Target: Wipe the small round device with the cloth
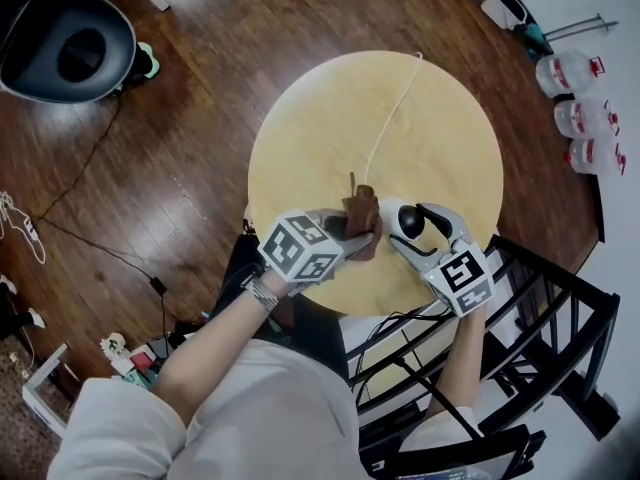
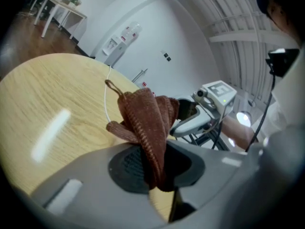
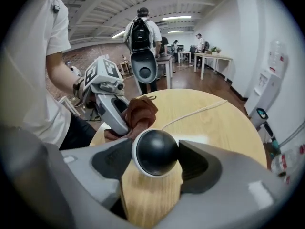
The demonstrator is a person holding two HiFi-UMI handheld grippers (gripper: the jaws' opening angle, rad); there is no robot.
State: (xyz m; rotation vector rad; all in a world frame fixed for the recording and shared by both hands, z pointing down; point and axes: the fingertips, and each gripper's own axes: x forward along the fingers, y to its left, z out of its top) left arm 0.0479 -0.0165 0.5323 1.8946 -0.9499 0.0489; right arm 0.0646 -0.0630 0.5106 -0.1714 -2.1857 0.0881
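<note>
Fingers (image 2: 95, 185), left gripper (image 1: 350, 236): closed on a brown knitted cloth (image 2: 145, 123), which is pinched between the pads and stands up in folds above them, a loop at its top.
Fingers (image 3: 209, 168), right gripper (image 3: 157, 162): spread wide to either side of the small round device (image 3: 156, 152). The pads sit close against its flanks, with no squeeze evident.
Small round device (image 1: 410, 221): dark dome in a white rim. It stands upright on the round wooden table (image 1: 330, 118), near the edge closest to the person.
Brown knitted cloth (image 1: 362, 218): just beside the device, on the side of the left gripper. Whether it touches the dome cannot be told.
White cable (image 1: 395, 108): runs from the device across the table top to the far rim.
Surroundings: black chair (image 1: 65, 43) on the wood floor at upper left. Clear water jugs (image 1: 585, 118) along the right wall. Black metal rack (image 1: 540, 318) beside the table. A person wearing a black backpack (image 3: 141, 32) stands beyond the table in the right gripper view.
</note>
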